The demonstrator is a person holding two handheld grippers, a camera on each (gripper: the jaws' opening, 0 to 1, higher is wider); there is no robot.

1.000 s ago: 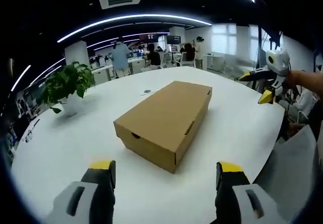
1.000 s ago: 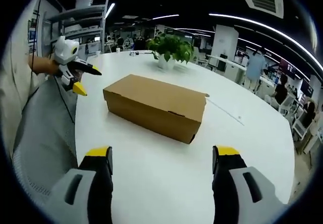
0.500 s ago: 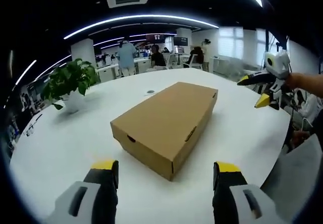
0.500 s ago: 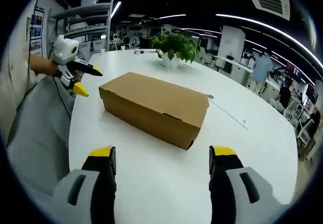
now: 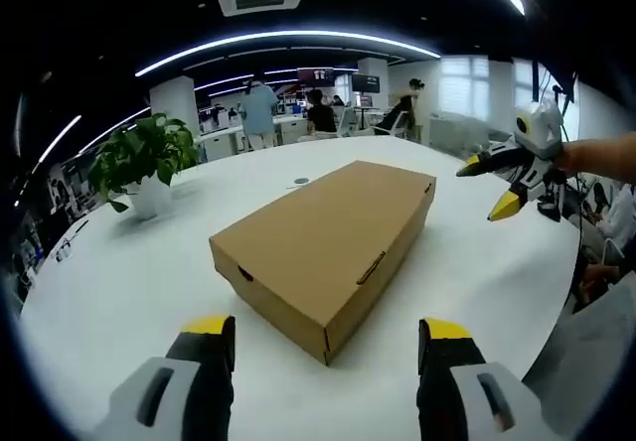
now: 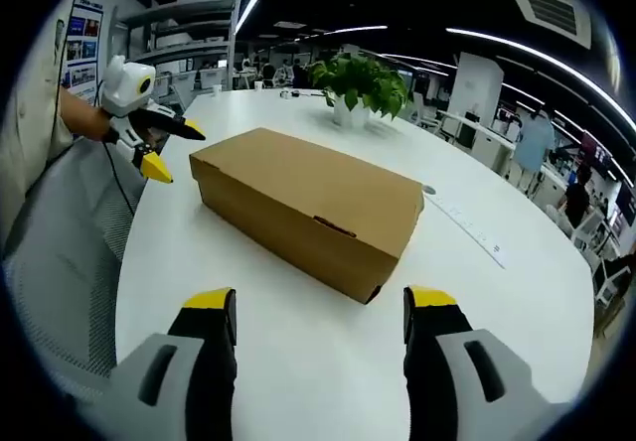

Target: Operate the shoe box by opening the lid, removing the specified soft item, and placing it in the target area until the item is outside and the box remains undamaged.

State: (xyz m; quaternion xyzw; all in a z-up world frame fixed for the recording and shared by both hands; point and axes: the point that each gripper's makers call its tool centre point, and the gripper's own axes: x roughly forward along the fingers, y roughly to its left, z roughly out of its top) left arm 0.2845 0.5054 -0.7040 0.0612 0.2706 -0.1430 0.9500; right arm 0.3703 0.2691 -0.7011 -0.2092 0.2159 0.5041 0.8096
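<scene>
Left gripper view puts the shoe box point(image 5: 323, 247) mid-table point(image 5: 119, 292), lid shut, at twelve o'clock of the left gripper point(image 5: 323, 347); both the left and right gripper point(image 6: 308, 317) are spread empty, everything left undone.

No lettering I can read anywhere. The shoe box point(image 5: 323, 242) is plain brown cardboard. The wall poster point(image 6: 81, 44) is too blurred to make out.
</scene>
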